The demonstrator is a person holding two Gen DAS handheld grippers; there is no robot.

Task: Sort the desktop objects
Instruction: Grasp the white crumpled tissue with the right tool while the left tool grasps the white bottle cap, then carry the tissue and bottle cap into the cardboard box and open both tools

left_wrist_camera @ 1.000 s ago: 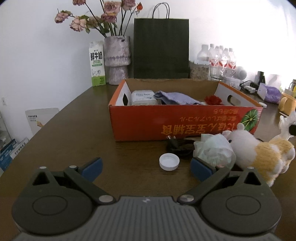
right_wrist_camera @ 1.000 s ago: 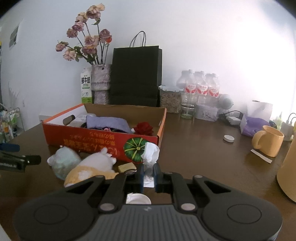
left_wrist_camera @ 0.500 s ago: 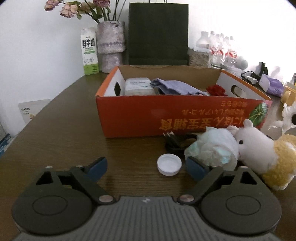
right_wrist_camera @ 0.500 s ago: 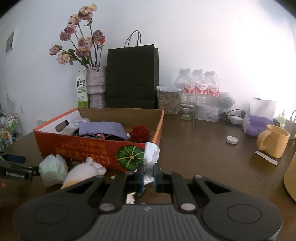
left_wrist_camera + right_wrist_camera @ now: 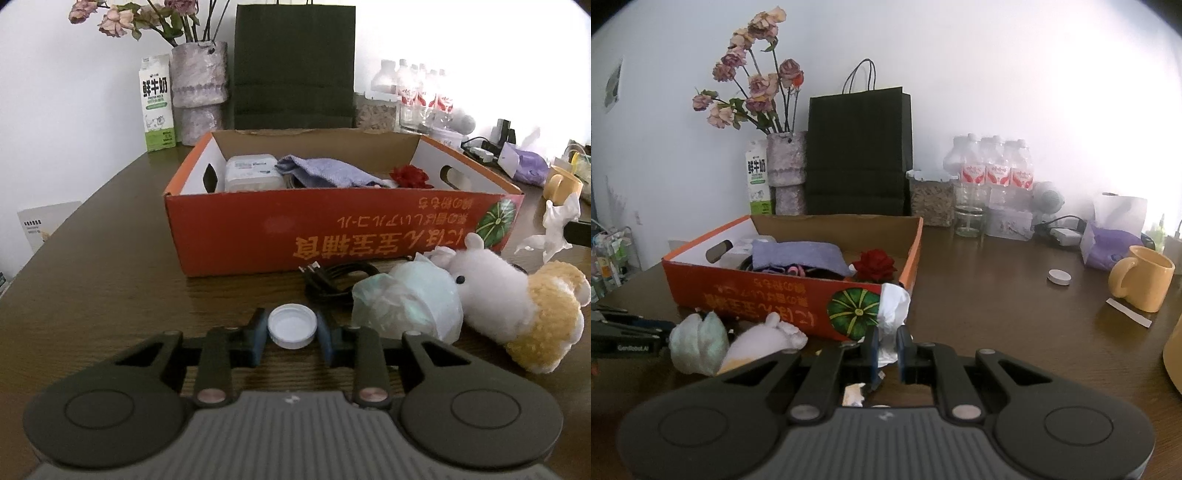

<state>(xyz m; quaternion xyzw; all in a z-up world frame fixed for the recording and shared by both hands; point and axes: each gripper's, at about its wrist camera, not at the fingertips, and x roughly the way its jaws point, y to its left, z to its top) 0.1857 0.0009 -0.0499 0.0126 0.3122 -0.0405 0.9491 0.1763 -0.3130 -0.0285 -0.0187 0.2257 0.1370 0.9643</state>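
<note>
**Closing on the white cap, tissue held**

Gripping from both sides, my left gripper (image 5: 291, 334) has its blue pads (image 5: 258, 334) against the rim of the white bottle cap (image 5: 291, 325) — a round, smooth plastic disc with a shallow lip, lying open side up on the dark wood-grain table (image 5: 110, 258). The jaws have just been closing, and the cap sits between them with both pads touching its edge.

My right gripper (image 5: 885, 349) is clenched on a crumpled white tissue (image 5: 894, 314); the soft, creased paper bunches up above the fingertips, in front of the box corner.

Layout around the cap:
- Behind it stands the orange cardboard box (image 5: 236, 236), rectangular, matte, with oval hand slots and a printed green pumpkin. Inside lie a white plastic container (image 5: 251, 171), a folded lilac cloth (image 5: 325, 173) with a nubbly weave, and a red fabric rose (image 5: 410, 175).
- A coiled black cable (image 5: 332, 280) lies against the box front, just beyond the cap.
- To the right of the cap sits a wrinkled, translucent pale-green bag bundle (image 5: 406, 302), touching a fuzzy white-and-yellow plush toy (image 5: 509, 299).

Farther back — a textured grey vase (image 5: 199, 88) of dried roses, a milk carton (image 5: 157, 103) and a black paper bag (image 5: 293, 66) stand along the wall. A glossy yellow mug (image 5: 1141, 278) and a second white cap (image 5: 1059, 277) rest on the table's right side.
</note>
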